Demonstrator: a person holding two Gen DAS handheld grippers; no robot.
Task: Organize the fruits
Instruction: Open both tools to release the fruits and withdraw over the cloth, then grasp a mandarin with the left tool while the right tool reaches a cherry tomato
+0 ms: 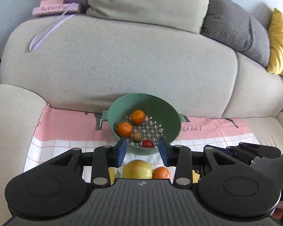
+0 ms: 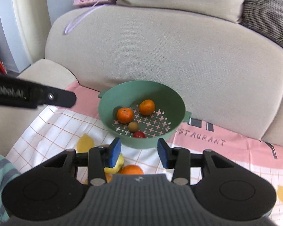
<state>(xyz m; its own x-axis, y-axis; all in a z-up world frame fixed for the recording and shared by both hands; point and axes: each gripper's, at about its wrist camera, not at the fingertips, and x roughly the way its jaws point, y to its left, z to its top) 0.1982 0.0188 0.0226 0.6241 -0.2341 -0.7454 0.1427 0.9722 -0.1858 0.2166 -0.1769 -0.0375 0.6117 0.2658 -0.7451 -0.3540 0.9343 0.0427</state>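
The sofa (image 1: 122, 60) carries a pink checked cloth (image 2: 226, 150). On the cloth stands the green strainer bowl (image 2: 141, 92), holding two oranges (image 2: 124, 115), one brown fruit (image 2: 133, 126) and one red fruit (image 2: 139, 134). My left gripper (image 1: 143, 150) and right gripper (image 2: 139, 153) hang above it, jaws spread, pinching nothing. A yellow fruit (image 1: 137, 171) and another orange (image 1: 161, 172) lie on the cloth nearer me.

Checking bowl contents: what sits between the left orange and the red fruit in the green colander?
A small brown round fruit lies between the left orange and the red fruit inside the green colander, clearest in the right wrist view.
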